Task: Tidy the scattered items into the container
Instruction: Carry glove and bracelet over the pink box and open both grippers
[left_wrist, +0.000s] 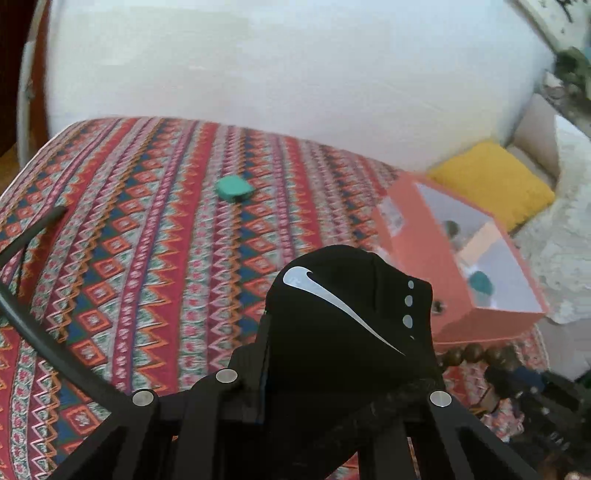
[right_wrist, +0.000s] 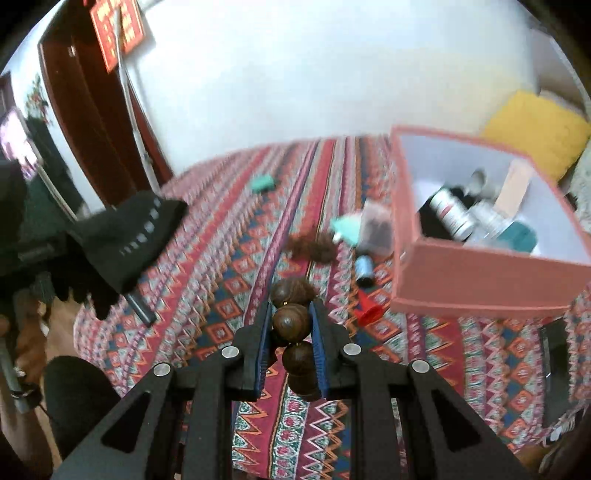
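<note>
**Both grippers loaded beside the pink box**

The left gripper is clamped on a black sock, left of the pink box. The right gripper pinches a string of brown wooden beads, below-left of that box. A teal pad lies on the patterned cloth, further left.

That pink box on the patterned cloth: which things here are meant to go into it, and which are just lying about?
Part of the job:
- pink box, the container
- black sock, held in the left claw
- brown beads, held in the right claw
- green eraser-like block
- red cap
- small blue tube

Just lying about:
- yellow cushion
- patterned cloth
- red wall sign
</note>
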